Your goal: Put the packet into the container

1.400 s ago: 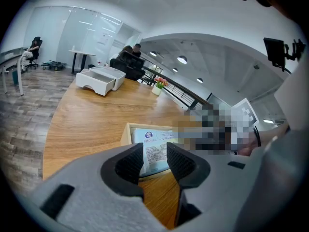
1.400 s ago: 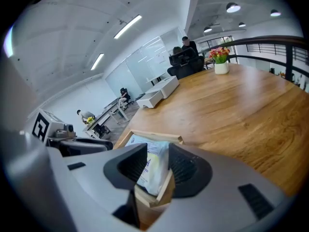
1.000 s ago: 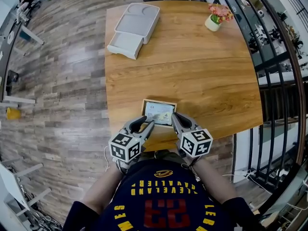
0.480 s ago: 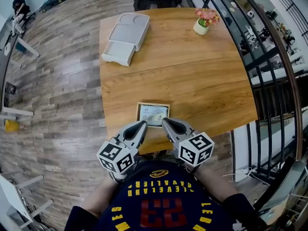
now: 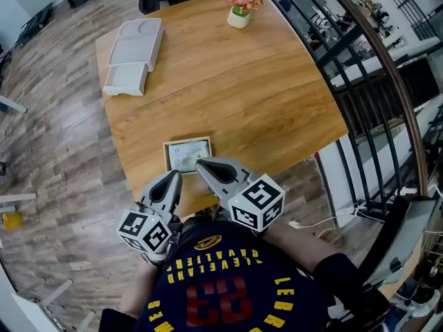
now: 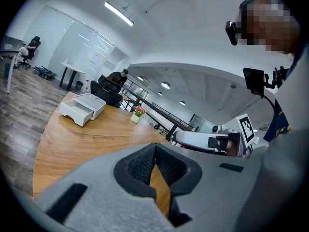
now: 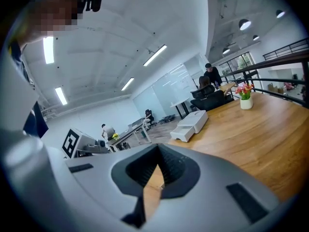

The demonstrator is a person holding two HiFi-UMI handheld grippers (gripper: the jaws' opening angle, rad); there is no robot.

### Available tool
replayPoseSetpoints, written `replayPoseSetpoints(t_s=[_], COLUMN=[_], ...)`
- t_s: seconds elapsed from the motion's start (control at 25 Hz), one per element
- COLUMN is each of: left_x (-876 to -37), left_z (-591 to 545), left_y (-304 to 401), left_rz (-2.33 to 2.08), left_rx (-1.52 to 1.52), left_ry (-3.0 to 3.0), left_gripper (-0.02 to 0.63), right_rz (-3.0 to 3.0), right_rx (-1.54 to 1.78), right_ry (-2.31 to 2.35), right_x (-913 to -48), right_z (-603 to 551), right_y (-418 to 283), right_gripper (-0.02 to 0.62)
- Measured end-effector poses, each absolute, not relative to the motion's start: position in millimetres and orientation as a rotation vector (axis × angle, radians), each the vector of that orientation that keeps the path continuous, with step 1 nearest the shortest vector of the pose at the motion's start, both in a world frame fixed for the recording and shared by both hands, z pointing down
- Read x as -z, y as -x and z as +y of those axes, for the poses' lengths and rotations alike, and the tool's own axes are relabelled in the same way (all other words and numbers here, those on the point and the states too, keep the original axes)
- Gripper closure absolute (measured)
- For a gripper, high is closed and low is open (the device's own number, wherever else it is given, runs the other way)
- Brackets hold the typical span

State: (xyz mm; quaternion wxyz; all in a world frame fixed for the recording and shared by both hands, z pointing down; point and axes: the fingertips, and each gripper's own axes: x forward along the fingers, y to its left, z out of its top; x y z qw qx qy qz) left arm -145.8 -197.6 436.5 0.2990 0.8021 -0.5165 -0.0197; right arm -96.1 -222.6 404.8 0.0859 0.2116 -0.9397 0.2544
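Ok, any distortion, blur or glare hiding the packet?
Head view: heavy fisheye bows the table edges, but the packet is sharp, no glare. Left gripper view: dark round vignette, the shut left claw looms soft across the lower half. Right gripper view: same with the right claw; ceiling lights blown out.

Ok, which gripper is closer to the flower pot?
Right. The right gripper is at the table's near edge, with the flower pot far across; the left gripper sits farther back and left.

we hold our left gripper (image 5: 168, 185) and right gripper (image 5: 205, 167) side by side, both jaws closed, empty.
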Motion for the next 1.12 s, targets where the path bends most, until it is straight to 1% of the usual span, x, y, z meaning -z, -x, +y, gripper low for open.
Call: replayPoseSetpoints(t_s=[0.68, 0.92, 1.04, 1.12], left_x=[-429, -426, -421, -411], left_z=[-205, -202, -202, -202], left_y=[118, 122, 125, 129], left_rz=[-1.299, -1.314, -1.338, -1.402], left_rx=[0.020, 0.023, 0.018, -0.032], left_ry=[-2.184, -2.193, -2.212, -2.270], left_gripper=[0.597, 0.597, 0.597, 0.597], right_rz=[-2.809, -2.816, -2.849, -2.902], right_rx=[-0.756, -0.749, -0.693, -0.557], right_ry=[-0.676, -0.681, -0.703, -0.735], right_x=[-397, -396, -386, -370], right_z=[-225, -223, -224, -225], right_y=[76, 77, 77, 76], right_gripper=[0.584, 0.584, 0.584, 0.584])
